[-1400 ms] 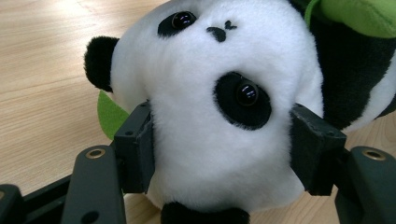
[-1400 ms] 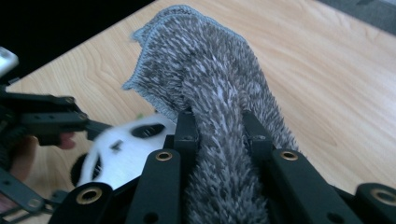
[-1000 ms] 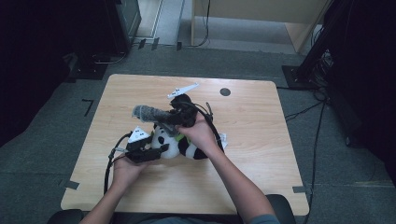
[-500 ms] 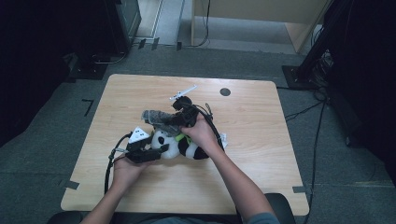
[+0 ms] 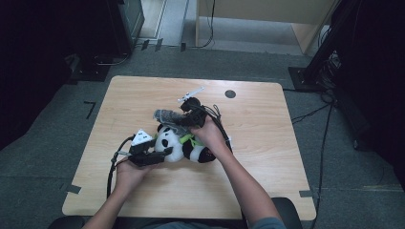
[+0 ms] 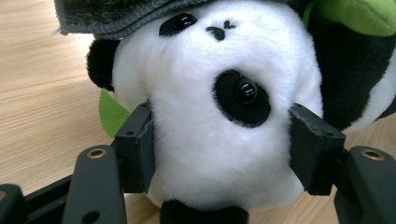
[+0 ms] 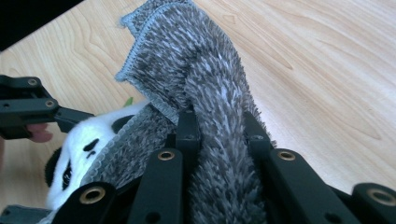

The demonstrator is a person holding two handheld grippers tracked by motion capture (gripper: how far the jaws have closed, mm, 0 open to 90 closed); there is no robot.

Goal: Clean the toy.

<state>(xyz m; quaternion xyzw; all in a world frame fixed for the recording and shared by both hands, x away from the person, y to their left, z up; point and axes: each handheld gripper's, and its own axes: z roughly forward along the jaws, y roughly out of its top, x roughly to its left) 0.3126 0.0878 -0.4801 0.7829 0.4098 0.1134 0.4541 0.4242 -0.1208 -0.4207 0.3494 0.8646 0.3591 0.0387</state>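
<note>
so that it stays put on the table (image 5: 267, 157), the panda toy (image 6: 219, 116) is clamped by its head between the half-closed jaws of the left gripper (image 6: 219, 154). a grey cloth (image 7: 205, 93) is pinched between the nearly shut jaws of the right gripper (image 7: 217, 126), draped just above the head, apparently for wiping it.

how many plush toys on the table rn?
1. The panda plush lies near the middle of the table, its head clamped in the left tool, with a grey cloth, pinched by the right tool, draped on its head. Nothing suggests another hidden.
</note>
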